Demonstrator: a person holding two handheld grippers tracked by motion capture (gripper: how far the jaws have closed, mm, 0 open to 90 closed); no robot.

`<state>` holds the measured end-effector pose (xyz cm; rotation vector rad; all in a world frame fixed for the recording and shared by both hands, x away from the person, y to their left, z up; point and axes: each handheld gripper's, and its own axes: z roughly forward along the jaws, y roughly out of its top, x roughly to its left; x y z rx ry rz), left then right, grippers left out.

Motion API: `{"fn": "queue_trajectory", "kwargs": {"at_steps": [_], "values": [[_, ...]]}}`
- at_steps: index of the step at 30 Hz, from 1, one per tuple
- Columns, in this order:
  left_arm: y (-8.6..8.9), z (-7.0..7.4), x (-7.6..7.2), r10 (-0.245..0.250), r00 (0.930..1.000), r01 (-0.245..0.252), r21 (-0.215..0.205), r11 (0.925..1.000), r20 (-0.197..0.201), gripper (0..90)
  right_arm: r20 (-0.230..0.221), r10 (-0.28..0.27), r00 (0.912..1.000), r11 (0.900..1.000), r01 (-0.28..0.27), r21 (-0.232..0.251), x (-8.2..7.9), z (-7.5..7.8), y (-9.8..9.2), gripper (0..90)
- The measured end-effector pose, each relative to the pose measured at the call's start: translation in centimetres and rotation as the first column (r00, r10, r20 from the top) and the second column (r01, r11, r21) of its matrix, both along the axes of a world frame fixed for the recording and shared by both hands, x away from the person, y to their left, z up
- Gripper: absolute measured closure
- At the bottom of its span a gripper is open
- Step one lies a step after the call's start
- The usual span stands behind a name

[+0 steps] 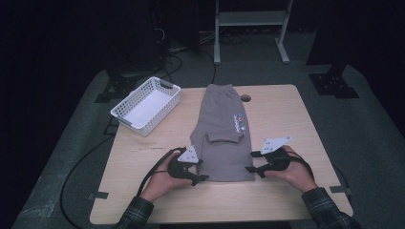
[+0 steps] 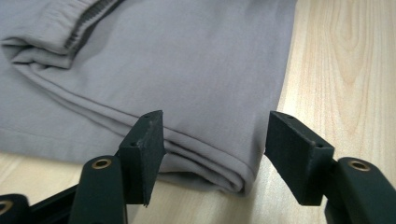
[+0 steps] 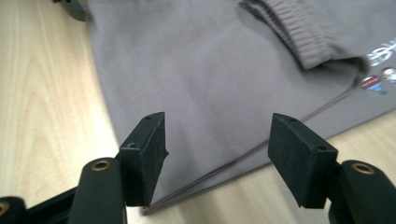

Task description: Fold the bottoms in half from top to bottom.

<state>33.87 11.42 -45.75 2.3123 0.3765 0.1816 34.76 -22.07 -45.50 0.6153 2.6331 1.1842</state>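
Note:
Grey folded trousers (image 1: 224,133) with a small coloured print lie in the middle of the wooden table (image 1: 286,114), cuffs folded back onto the legs. My left gripper (image 1: 201,170) sits at the garment's near left corner, jaws open. In the left gripper view the folded corner of the trousers (image 2: 177,60) lies between the jaws of that gripper (image 2: 215,154), and the pads do not press on it. My right gripper (image 1: 251,161) stands open at the near right corner. In the right gripper view the layered edge of the trousers (image 3: 210,70) runs between the jaws of this gripper (image 3: 217,156), untouched.
A white slatted basket (image 1: 145,105) stands at the table's far left corner. A small round hole (image 1: 245,98) is in the tabletop beside the waistband. Behind the table stands a white frame (image 1: 250,28). Cables trail over the floor at the left.

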Motion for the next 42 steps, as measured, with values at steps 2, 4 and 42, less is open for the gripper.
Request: {"fn": "queue_trajectory", "kwargs": {"at_steps": [2,4,42], "values": [[-0.1,-0.1,0.0,-0.001,1.0,0.001,0.002,1.0,-0.004,35.8,-0.003,0.008,1.0,1.0,-0.008,0.003,-0.4,0.0,0.0,35.5],[-0.2,-0.4,0.0,-0.003,1.0,0.003,0.012,0.9999,-0.005,35.3,-0.005,0.018,0.9998,1.0,-0.018,0.011,-0.7,0.0,0.0,35.4],[-1.3,-1.3,-0.2,-0.012,0.9998,0.011,0.051,0.9986,0.016,35.5,0.004,0.101,0.9949,0.991,-0.1,-0.087,-1.6,-2.1,1.2,40.2]]}}
